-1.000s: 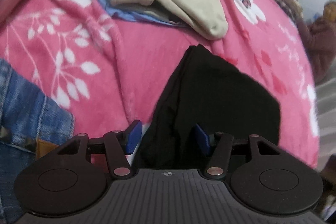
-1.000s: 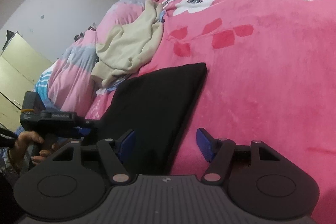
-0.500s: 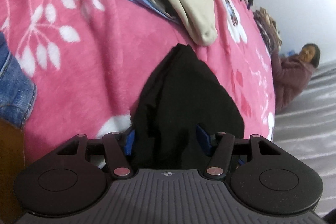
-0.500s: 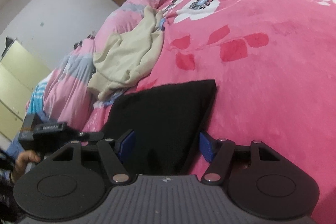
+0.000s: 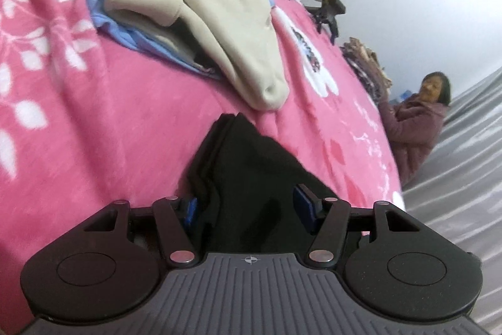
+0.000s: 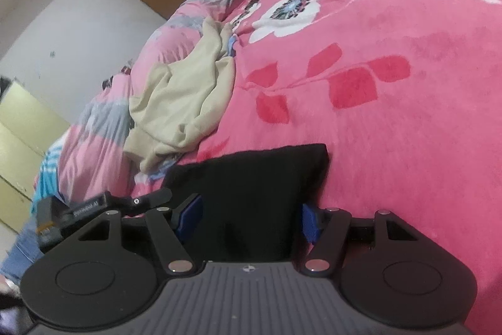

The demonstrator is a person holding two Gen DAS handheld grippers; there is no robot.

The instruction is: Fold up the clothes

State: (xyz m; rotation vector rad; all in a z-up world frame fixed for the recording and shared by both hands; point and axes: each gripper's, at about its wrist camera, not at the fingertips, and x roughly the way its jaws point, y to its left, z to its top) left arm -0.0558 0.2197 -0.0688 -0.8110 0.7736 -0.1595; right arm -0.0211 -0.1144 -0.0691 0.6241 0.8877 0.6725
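Note:
A folded black garment lies on the pink flowered blanket. My left gripper is open, its blue pads on either side of the garment's near edge, the cloth lying between the jaws. The same black garment shows in the right wrist view. My right gripper is open and straddles its other near edge, pads wide apart. The left gripper's body shows at the left of the right wrist view.
A cream garment lies heaped on blue cloth just beyond the black one. Two people are at the bed's far side, with black gripper devices on the blanket. A rolled pink quilt, wardrobe and door are at the left.
Both grippers have moved in over the black garment, so its edges now lie between the open jaws. The left view has tilted up, bringing the people into sight.

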